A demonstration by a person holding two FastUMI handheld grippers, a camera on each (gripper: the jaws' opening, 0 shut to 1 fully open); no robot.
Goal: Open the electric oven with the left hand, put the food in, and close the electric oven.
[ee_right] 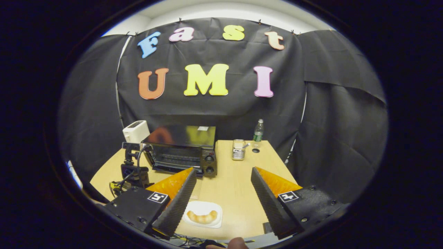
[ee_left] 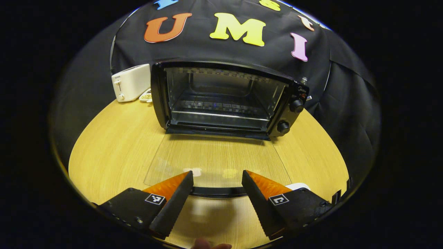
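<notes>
Left gripper [ee_left: 217,180], fingers spread and empty, hangs over the lowered glass door's dark handle [ee_left: 217,191] of the black electric oven [ee_left: 225,98]. Right gripper [ee_right: 223,174], likewise spread, hangs above a golden curved pastry [ee_right: 202,217] on a white plate [ee_right: 216,209]; likely light, crumbly, best pinched mid-body.

Both views sharp at centre, strong fisheye bending toward edges. Light from overhead, moderate; black backdrop soaks it up, edges dim. Left gripper view: 2 pale glare spots on open glass oven door [ee_left: 218,160] just ahead of jaws; soft shadow on wooden table [ee_left: 114,148] between jaws. Right gripper view: coloured reflections on oven top [ee_right: 183,135].
</notes>
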